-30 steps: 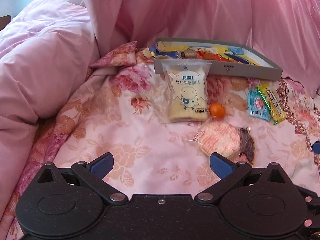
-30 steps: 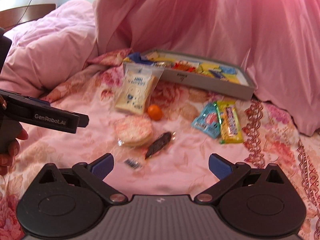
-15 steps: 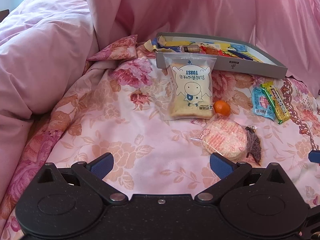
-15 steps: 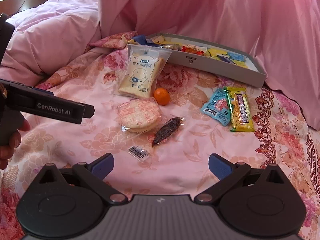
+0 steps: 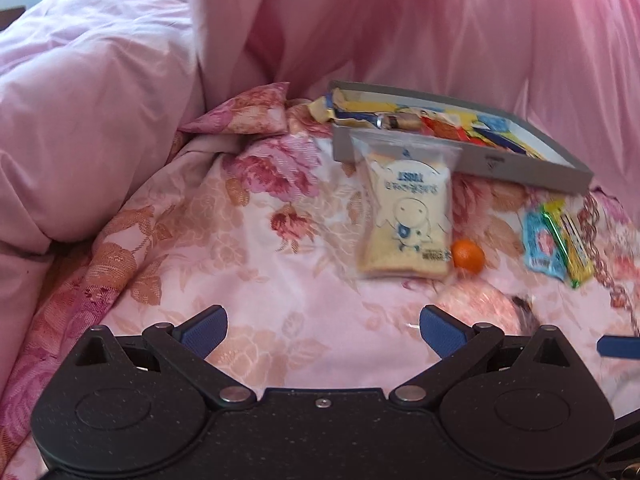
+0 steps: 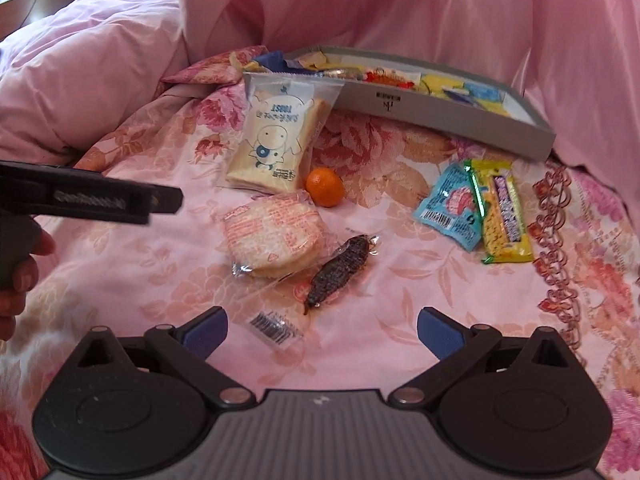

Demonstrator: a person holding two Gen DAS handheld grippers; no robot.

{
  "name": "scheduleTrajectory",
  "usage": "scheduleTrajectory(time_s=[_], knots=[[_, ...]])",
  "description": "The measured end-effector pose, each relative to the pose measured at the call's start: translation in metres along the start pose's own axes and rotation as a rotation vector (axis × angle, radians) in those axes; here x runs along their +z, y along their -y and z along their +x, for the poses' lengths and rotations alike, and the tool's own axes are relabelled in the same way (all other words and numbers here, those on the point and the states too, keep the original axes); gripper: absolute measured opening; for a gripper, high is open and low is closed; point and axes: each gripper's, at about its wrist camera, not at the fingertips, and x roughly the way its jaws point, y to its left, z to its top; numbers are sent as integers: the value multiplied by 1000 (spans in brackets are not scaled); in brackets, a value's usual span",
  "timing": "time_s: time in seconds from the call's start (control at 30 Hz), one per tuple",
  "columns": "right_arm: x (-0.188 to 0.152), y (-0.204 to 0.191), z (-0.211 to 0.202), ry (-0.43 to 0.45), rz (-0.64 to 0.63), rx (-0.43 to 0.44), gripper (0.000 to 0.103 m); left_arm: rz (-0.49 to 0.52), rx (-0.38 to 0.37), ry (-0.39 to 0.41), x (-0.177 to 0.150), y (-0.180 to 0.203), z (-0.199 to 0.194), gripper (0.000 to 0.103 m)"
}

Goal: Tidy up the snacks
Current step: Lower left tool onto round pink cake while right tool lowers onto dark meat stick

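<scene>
Loose snacks lie on a floral bedspread: a toast packet (image 6: 274, 142) (image 5: 406, 216), a small orange (image 6: 325, 187) (image 5: 467, 255), a round rice cracker pack (image 6: 272, 236), a dark dried snack in clear wrap (image 6: 340, 270), a blue packet (image 6: 450, 204) and a yellow bar (image 6: 504, 212). A grey tray (image 6: 440, 110) (image 5: 520, 168) holding several snacks sits at the back. My right gripper (image 6: 322, 334) is open and empty, just short of the dark snack. My left gripper (image 5: 322, 332) is open and empty, left of the cracker pack; its body shows in the right wrist view (image 6: 92, 198).
A pink duvet (image 5: 88, 120) is heaped at the left and pink fabric (image 6: 400, 4) rises behind the tray. A small floral pillow (image 5: 244, 116) lies left of the tray. A barcode label (image 6: 274, 326) lies near my right gripper's left finger.
Both grippers have moved forward over the bed towards the snacks; the cracker pack and dark snack now lie closer to my right gripper. Both jaws stay open.
</scene>
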Motion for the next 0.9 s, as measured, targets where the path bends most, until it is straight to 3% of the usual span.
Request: scheduleTrajectory(time_s=[0.33,0.7,0.9], knots=[[17,-3,39,-44,9,-14,103,-7,-42,14,14,-6,34,102],[9,-4,34,-76,-20,-80,103,53,-186,21,21,9,48,102],[11,-14,33,-72,-49,-59,103,87,-269,20,17,21,44,102]])
